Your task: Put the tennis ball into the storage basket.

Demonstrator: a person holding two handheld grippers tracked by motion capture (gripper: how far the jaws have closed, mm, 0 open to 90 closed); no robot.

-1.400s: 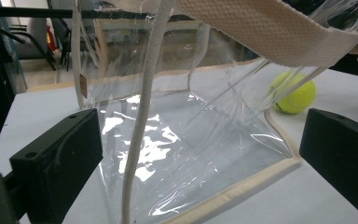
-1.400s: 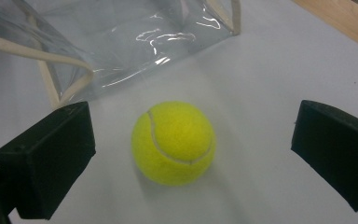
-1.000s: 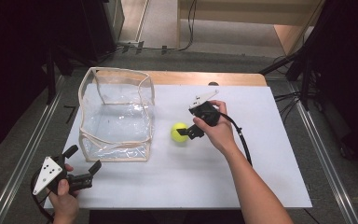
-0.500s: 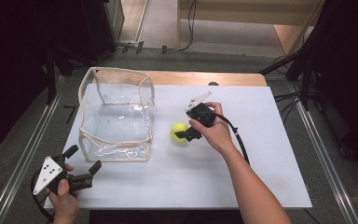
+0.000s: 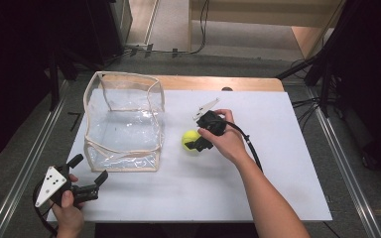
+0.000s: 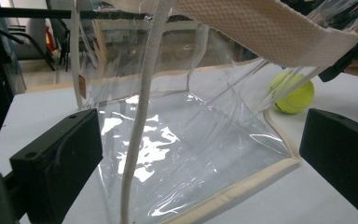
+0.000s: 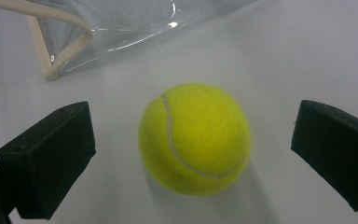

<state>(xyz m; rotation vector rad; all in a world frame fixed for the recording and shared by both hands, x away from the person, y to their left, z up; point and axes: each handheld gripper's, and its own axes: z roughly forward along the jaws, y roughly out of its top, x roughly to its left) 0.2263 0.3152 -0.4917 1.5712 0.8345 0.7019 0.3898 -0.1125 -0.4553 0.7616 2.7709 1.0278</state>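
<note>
White table (image 5: 278, 188) — tennis ball (image 7: 196, 137) between spread fingers (image 7: 51, 158), untouched.

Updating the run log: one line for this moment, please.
right gripper: open, straddling tennis ball | left gripper: open, facing clear bag

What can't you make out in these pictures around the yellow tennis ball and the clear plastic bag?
- High view: the right hand-held gripper covers the near side of the yellow tennis ball, so contact cannot be told there.
- Left gripper view: the clear plastic bag with beige trim is cut off by the top edge; its wall and strap overlap part of the ball.
- Right gripper view: the bag is cut off at the top edge.
</note>
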